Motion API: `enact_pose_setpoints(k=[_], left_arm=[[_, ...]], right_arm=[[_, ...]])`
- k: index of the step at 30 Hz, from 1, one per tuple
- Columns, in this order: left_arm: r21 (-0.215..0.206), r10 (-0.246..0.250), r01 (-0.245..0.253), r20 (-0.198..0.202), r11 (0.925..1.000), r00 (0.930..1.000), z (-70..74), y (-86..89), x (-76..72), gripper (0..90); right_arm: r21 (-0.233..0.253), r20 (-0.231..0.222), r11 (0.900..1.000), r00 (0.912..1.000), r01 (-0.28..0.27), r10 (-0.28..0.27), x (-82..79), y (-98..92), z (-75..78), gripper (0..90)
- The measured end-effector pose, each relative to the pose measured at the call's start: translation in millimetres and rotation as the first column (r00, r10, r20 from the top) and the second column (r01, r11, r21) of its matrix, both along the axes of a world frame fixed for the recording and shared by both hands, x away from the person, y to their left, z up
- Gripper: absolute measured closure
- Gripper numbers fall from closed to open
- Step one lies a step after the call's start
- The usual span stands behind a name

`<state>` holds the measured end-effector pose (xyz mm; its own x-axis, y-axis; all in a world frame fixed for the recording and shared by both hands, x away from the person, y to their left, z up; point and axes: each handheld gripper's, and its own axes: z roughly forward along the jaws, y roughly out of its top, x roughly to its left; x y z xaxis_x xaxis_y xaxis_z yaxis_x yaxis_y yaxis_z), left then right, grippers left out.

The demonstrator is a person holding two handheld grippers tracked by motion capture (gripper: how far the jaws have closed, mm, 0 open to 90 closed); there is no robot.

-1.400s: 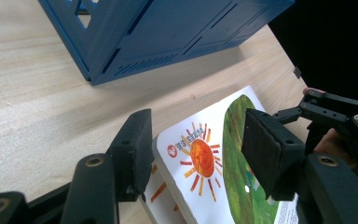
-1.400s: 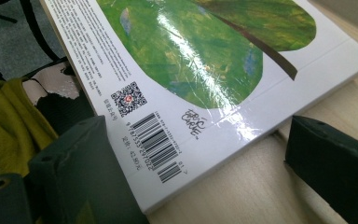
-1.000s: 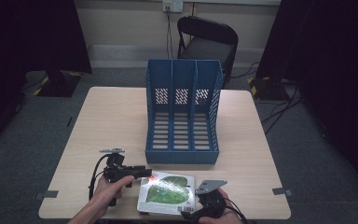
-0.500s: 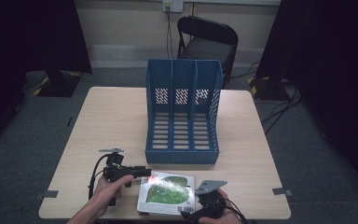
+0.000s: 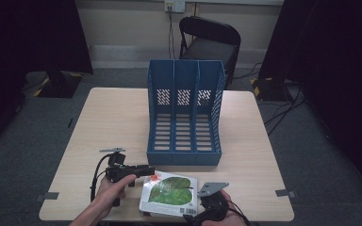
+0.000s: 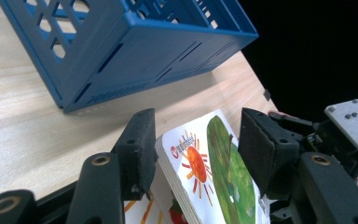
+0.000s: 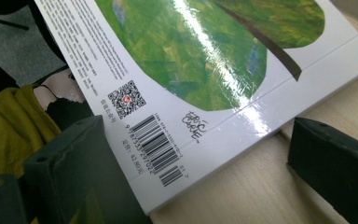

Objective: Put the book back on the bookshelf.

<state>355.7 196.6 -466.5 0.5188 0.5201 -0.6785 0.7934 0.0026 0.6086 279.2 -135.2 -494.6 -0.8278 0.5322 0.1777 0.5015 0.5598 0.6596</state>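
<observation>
A glossy picture book (image 5: 168, 194) with a big green leaf on its white cover lies at the table's near edge. My left gripper (image 5: 146, 170) is at the book's left far corner. In the left gripper view it (image 6: 198, 135) stands open, with the book's corner (image 6: 200, 163), which carries an orange sun, between the jaws and close to the left one. My right gripper (image 5: 203, 203) is at the book's right near corner. It (image 7: 196, 130) is open too, its jaws either side of the barcode corner of the book (image 7: 177, 88) without touching it.
A blue three-slot file rack (image 5: 184, 113) stands upright mid-table just beyond the book. The light wooden table (image 5: 108, 122) is bare to the left and right of it. Under the book I see another printed cover (image 6: 144, 215). A black chair (image 5: 209, 40) stands behind the table.
</observation>
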Motion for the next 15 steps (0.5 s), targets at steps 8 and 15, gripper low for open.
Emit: enact_pose_setpoints(k=[8,15], left_arm=[[-0.024,0.021,-0.021,0.011,0.9995,0.9997,2.0,-0.6,-0.6,47.9],[-0.067,0.021,-0.02,0.016,0.9975,0.9996,4.2,0.2,-2.5,52.0]], right_arm=[[0.012,-0.043,1.0,0.9988,0.026,-0.025,4.2,-0.4,2.3,4.2],[0.048,-0.08,0.998,0.9958,0.048,-0.044,8.3,-3.3,2.9,4.8]])
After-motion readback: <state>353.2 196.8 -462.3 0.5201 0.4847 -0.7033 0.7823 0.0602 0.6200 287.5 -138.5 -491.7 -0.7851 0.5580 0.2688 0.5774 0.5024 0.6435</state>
